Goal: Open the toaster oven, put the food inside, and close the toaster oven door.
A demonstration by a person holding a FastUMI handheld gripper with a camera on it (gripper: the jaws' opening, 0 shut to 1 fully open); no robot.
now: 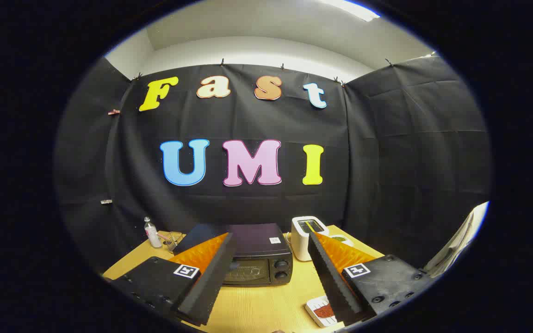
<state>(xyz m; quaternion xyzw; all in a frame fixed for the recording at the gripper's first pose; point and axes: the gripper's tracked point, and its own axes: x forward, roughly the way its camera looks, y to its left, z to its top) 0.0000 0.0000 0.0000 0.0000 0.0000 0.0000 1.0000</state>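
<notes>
The small black toaster oven (258, 259) with its glass door and two round knobs sat on the pale wooden table (257, 305), straight ahead of the gripper (270, 247) and just beyond its fingertips, its wide front facing the claw. The door looked shut. The fingers stood wide apart, holding and touching nothing, with the oven framed in the gap between them. Near the right finger, close in, lay the white square plate (318, 311) with a reddish-brown piece of food on it. A white pop-up toaster (307, 236) stood beside the oven's right end, and a small clear bottle (152, 232) stood farther off to its left. I judged the door came first.
</notes>
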